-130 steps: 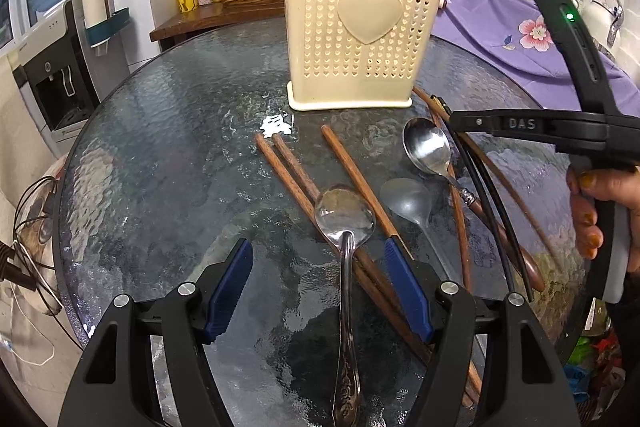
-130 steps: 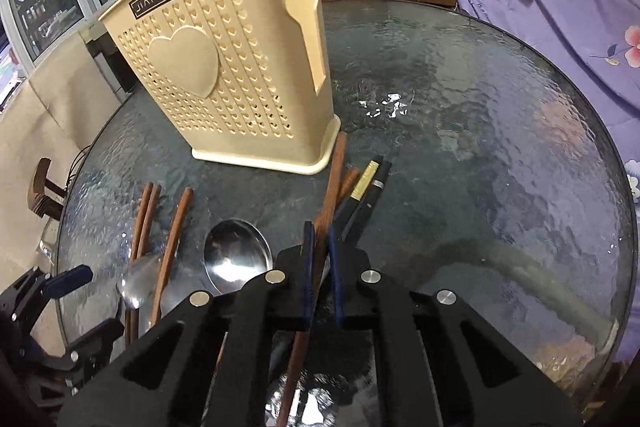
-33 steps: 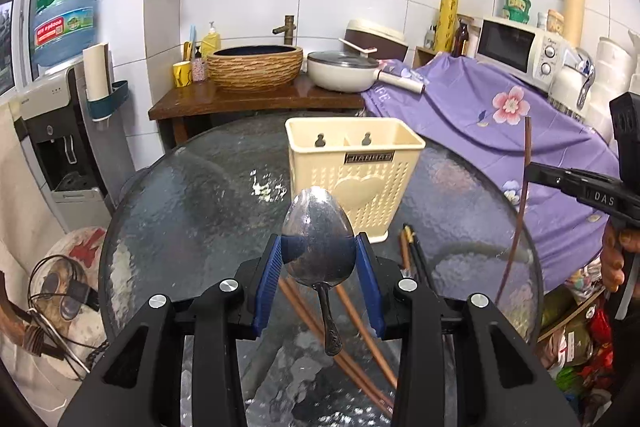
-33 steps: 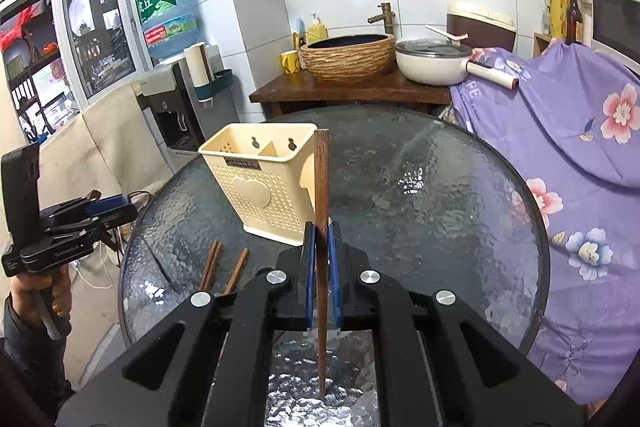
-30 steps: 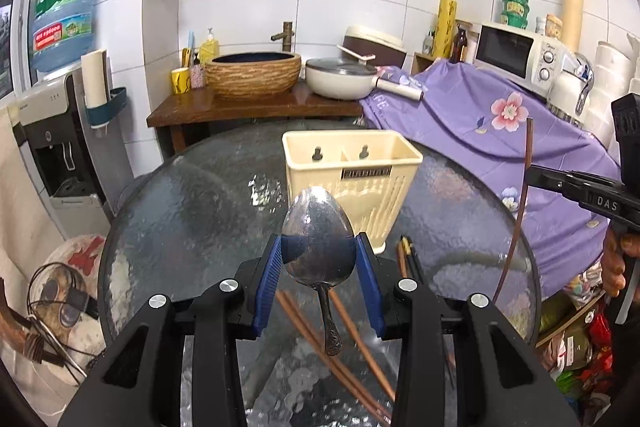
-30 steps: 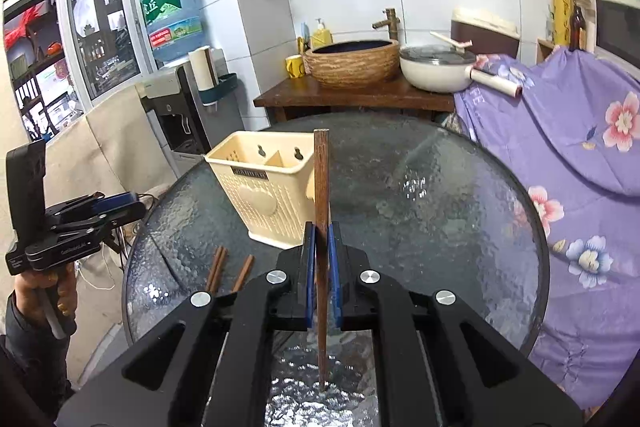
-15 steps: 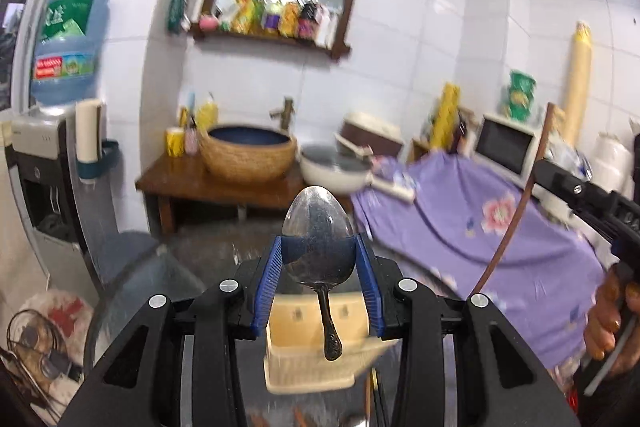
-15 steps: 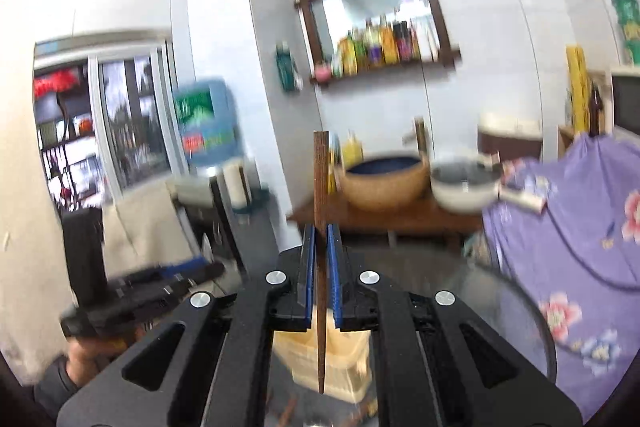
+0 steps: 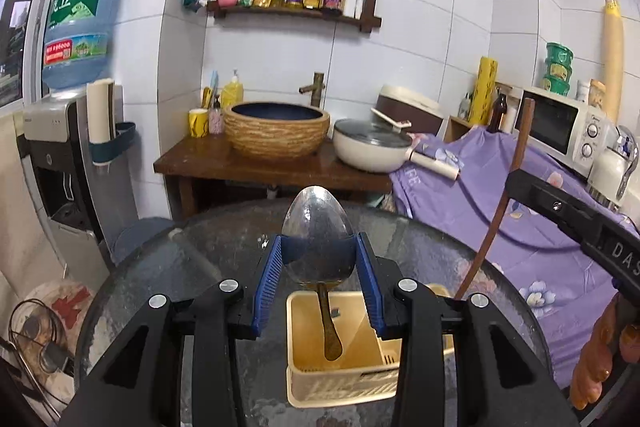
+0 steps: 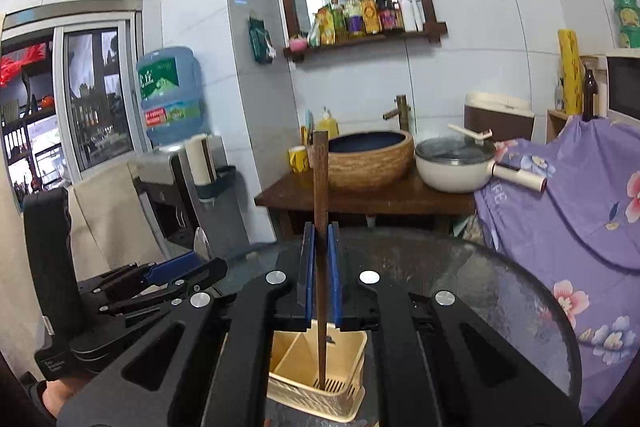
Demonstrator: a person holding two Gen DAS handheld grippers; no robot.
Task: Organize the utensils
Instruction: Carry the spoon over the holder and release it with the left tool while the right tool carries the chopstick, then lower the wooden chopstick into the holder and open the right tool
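My left gripper (image 9: 318,263) is shut on a metal spoon (image 9: 318,227), bowl up, handle hanging down over the left compartment of the cream utensil holder (image 9: 304,383). My right gripper (image 10: 319,267) is shut on a brown wooden chopstick (image 10: 320,187), held upright, its lower tip reaching into the right compartment of the holder (image 10: 352,347). In the left wrist view the right gripper's black arm (image 9: 576,223) and the chopstick (image 9: 504,195) show at the right. The left gripper (image 10: 160,275) shows at the left of the right wrist view.
The holder stands on a round glass table (image 9: 452,251). Behind it is a wooden counter (image 9: 224,163) with a woven basin (image 9: 276,125) and a white pot (image 9: 372,147). A purple flowered cloth (image 9: 540,239) lies right, a water dispenser (image 9: 60,155) left.
Both grippers rose from the table with the spoon and chopstick, tilted up, and now hold them over the holder. The chopstick's tip has dropped into the holder.
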